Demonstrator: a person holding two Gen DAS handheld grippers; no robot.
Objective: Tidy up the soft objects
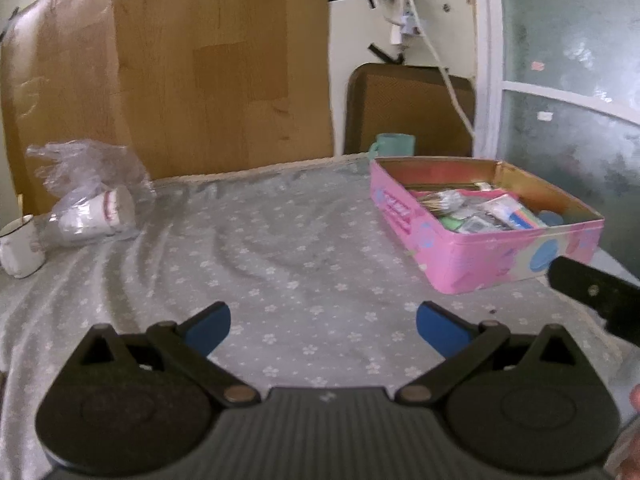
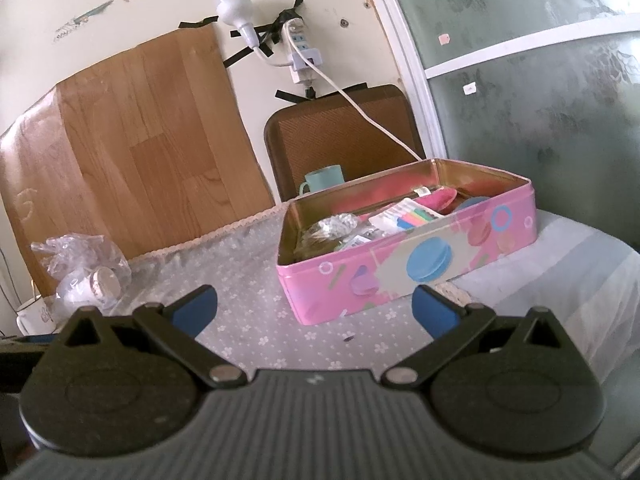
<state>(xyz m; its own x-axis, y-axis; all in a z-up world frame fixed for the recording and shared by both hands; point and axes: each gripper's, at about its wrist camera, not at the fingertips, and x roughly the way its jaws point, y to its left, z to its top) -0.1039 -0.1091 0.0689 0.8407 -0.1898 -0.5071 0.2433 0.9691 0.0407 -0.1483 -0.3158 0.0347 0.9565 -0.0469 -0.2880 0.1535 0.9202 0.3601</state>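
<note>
Both grippers empty: left gripper (image 1: pixel 323 325) spread wide over the floral tablecloth (image 1: pixel 280 248), right gripper (image 2: pixel 314 307) likewise spread, facing the pink tin (image 2: pixel 400 276). Tin is open, already holding a marker pack (image 2: pixel 408 216), pink fabric pouch (image 2: pixel 440 199) and wrapped bits. Plastic bag (image 1: pixel 86 184) with cup lies far left, untouched. Looks late-stage or paused; can't tell what's left.
</note>
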